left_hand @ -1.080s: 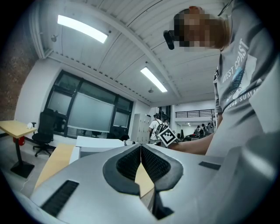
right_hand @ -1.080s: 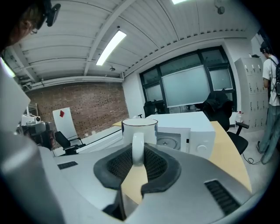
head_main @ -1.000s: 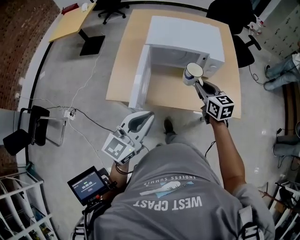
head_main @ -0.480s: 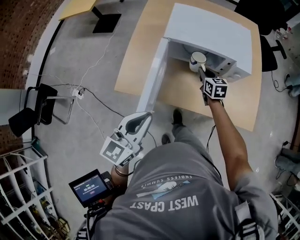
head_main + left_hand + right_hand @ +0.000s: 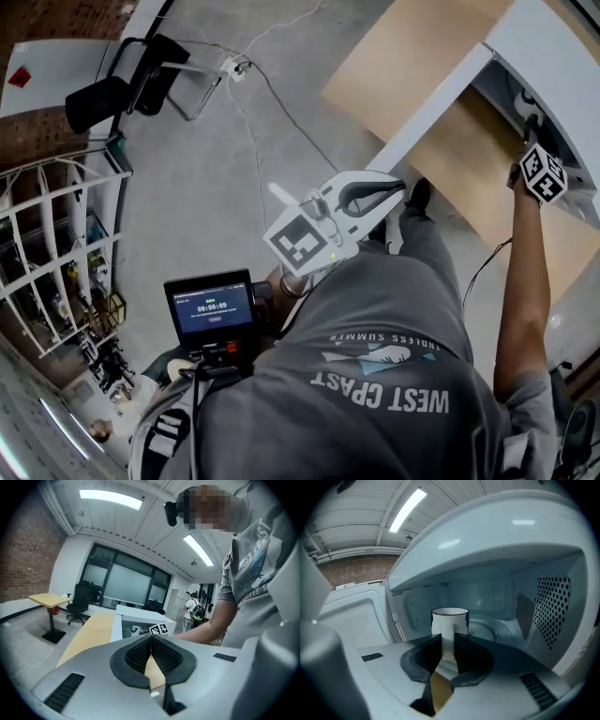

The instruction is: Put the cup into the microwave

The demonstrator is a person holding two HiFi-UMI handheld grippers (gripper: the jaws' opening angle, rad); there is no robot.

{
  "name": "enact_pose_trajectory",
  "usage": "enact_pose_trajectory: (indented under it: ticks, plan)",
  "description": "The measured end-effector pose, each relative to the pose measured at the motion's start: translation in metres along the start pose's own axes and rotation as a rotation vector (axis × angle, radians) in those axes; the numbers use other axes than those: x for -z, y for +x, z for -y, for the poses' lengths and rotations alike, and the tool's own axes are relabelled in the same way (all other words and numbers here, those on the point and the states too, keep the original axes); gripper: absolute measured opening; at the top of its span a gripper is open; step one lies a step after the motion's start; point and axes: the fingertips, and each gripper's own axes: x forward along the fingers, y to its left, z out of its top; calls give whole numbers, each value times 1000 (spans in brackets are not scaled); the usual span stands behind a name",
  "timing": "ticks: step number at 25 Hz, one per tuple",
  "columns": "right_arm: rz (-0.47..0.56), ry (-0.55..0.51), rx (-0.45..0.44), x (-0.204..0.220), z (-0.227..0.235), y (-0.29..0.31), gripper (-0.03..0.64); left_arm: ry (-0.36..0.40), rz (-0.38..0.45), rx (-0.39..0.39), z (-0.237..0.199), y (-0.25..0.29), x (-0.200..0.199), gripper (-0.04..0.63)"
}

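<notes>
Close to the person's body, the left gripper (image 5: 151,639) hangs empty, its jaws pressed together. Farther out, the right gripper (image 5: 448,644) is clamped on the handle of the white cup (image 5: 450,619), which stands upright inside the open microwave (image 5: 555,606), above the glass turntable (image 5: 490,631). The cup looks rigid, glossy, breakable and fairly light, and its handle likely gives the surest hold.
</notes>
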Motion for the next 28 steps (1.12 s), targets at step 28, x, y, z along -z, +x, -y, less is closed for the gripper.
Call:
enact_pose_trajectory:
  ticks: [28]
  plan:
    - [24,-73,88,18,11,33,113,-1,16,-21,-8,-26,20,21]
